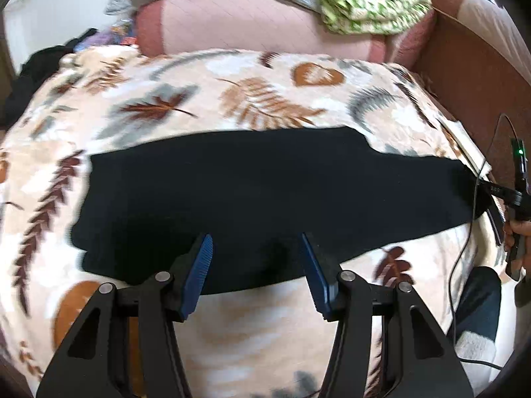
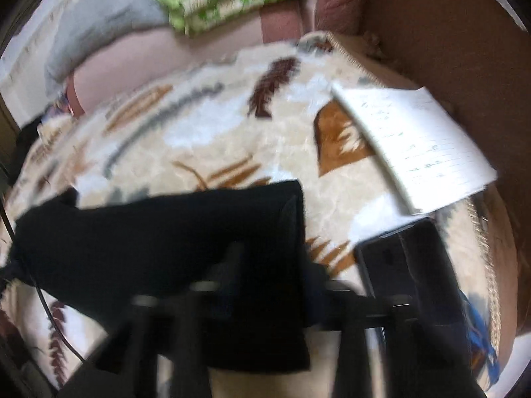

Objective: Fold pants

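Observation:
Black pants lie stretched sideways on a leaf-patterned blanket. My left gripper hangs open over the pants' near edge, blue pads apart with nothing between them. At the far right of the left wrist view, my right gripper, held by a hand, meets the narrow end of the pants. The right wrist view is blurred. There the pants' end drapes over the shut jaws and hides the fingertips.
A white lined notebook and a flat black device lie on the blanket to the right of the pants. A pink cushion and green patterned cloth sit behind. A brown armrest bounds the right. A cable hangs near a jeans leg.

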A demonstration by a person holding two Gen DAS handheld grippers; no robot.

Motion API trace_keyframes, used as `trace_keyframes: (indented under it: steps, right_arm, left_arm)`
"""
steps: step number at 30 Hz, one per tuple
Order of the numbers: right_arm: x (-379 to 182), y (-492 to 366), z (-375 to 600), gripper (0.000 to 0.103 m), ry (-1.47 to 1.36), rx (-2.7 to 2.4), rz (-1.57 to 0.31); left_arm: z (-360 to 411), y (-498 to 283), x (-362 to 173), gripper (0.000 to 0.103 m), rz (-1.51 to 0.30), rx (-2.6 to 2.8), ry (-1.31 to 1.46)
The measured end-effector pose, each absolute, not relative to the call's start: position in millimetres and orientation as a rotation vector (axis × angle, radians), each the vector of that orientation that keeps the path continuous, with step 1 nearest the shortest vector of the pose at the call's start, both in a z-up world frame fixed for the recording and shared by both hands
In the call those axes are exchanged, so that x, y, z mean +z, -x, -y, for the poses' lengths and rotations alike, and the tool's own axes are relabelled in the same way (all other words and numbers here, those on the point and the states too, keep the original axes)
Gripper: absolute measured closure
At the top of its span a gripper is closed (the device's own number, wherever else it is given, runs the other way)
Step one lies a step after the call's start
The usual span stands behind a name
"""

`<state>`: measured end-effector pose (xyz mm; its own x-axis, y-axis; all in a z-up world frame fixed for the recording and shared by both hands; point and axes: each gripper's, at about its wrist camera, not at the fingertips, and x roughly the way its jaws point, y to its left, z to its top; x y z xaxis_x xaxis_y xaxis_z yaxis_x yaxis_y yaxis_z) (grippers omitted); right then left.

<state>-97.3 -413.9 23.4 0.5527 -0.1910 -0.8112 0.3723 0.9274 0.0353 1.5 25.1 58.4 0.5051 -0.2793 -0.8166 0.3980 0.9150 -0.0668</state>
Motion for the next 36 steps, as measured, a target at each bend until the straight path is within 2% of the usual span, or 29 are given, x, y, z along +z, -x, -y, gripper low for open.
trace_keyframes:
  steps: [7, 13, 14, 16, 22, 26, 36]
  right_arm:
    - [68, 99, 414, 0.097, -0.214, -0.335, -0.751]
    - [16, 76, 409, 0.094, -0.107, -0.416, -0.891]
    - [21, 80, 407, 0.090, -0.102, -0.429, -0.872]
    - [35, 87, 405, 0.073, -0.136, -0.444, -0.857]
    - [78, 95, 356, 0.060, -0.160, -0.238, -0.734]
    - [76, 79, 293, 0.059, -0.141, 0.027, -0.742]
    - [28, 53, 123, 0.059, 0.089, 0.468, -0.810]
  left_arm:
    - [-93, -23, 65, 0.050, -0.939, -0.251, -0.040]
    - [-122, -31, 42, 0.050, -1.009, -0.185, 0.045]
    - [-123, -30, 41, 0.050, -1.013, -0.184, 0.048]
    - [-125, -28, 43, 0.050, -0.998, -0.183, 0.046]
    - [-127, -32, 48, 0.049, -0.981, -0.197, 0.075]
    - [-123, -36, 46, 0.043, -0.987, -0.213, 0.072]
    - [-124, -44, 40, 0.043, -0.997, -0.212, 0.098]
